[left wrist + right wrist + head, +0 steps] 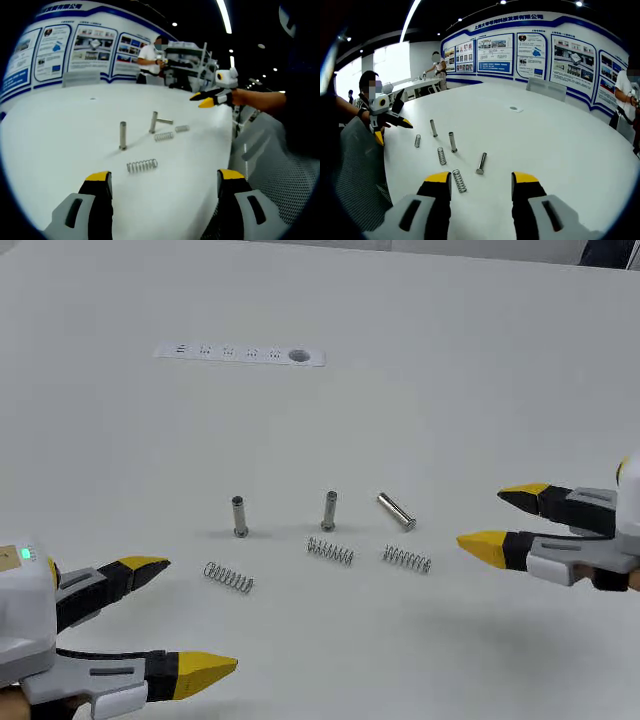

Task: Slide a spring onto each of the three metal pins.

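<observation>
The left gripper and right gripper are held empty, jaws apart. Two pins are stood upright and a third pin is laid flat, with three springs lying loose just beside them.

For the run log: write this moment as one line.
left gripper: open, empty | right gripper: open, empty | pins: two upright, one lying | springs: three loose, none fitted

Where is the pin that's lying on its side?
In the head view, the lying pin is rightmost of the three, beside the middle upright pin and just behind the rightmost spring, nearest the right gripper.
</observation>
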A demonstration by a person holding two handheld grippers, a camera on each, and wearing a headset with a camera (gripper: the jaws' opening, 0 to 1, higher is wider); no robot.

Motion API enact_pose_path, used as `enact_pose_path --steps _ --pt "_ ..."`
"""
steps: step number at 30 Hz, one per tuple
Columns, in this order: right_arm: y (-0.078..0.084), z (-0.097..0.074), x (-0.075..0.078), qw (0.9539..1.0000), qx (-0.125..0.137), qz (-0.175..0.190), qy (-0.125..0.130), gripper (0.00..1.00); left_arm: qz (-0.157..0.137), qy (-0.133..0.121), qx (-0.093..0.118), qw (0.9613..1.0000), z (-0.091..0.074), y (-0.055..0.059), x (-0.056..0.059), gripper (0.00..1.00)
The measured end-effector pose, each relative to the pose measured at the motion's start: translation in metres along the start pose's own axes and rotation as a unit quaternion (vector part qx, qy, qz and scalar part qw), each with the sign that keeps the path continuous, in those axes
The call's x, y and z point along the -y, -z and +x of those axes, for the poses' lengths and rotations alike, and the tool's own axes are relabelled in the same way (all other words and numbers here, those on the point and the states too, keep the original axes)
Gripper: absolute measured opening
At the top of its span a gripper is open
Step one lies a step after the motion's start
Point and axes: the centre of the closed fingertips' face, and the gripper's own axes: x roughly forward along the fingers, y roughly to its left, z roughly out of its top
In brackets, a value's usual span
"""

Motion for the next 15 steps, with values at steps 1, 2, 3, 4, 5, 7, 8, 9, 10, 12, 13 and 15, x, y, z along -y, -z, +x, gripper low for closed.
enact_pose_path --steps 1,2,3,4,5,7,8,9,10,12,13,15 --pt "-0.001 0.002 0.001 1.0 -0.001 -0.001 0.0 0.48 0.0 0.0 0.001 1.0 0.0 0.0 0.0 0.88" --pt "-0.001 0.006 0.001 1.0 -0.005 -0.001 0.001 0.47 -0.001 0.0 0.001 1.0 0.0 0.0 0.001 0.88" --pt "-0.001 0.008 0.002 1.0 -0.008 -0.003 0.002 0.46 -0.001 0.0 0.001 1.0 0.0 0.001 0.001 0.88" --pt "-0.001 0.01 0.002 0.9999 -0.01 -0.005 0.002 0.46 -0.001 0.0 0.001 1.0 0.001 0.001 0.001 0.88" --pt "0.0 0.014 0.002 0.9998 -0.017 -0.008 0.001 0.46 -0.002 0.0 0.001 1.0 0.001 0.002 0.001 0.88" --pt "0.0 0.02 0.003 0.9997 -0.024 -0.01 0.001 0.45 -0.004 0.0 0.0 1.0 0.001 0.003 0.001 0.87" --pt "-0.001 0.022 0.004 0.9997 -0.025 -0.009 0.0 0.45 -0.004 0.0 -0.001 1.0 0.002 0.003 0.001 0.87" --pt "-0.001 0.024 0.004 0.9996 -0.026 -0.009 0.0 0.45 -0.004 -0.001 -0.001 1.0 0.002 0.003 0.001 0.87" --pt "-0.002 0.028 0.005 0.9996 -0.029 -0.008 0.001 0.44 -0.004 -0.001 0.0 1.0 0.002 0.002 0.001 0.87" --pt "-0.003 0.034 0.007 0.9994 -0.035 -0.007 0.004 0.42 -0.004 -0.002 0.001 1.0 0.001 0.001 0.001 0.87" --pt "-0.003 0.037 0.008 0.9992 -0.038 -0.007 0.004 0.41 -0.004 -0.001 0.002 1.0 0.001 0.001 0.001 0.87" --pt "-0.004 0.043 0.009 0.9989 -0.046 -0.007 0.006 0.39 -0.003 -0.001 0.001 1.0 0.002 0.001 0.002 0.87"
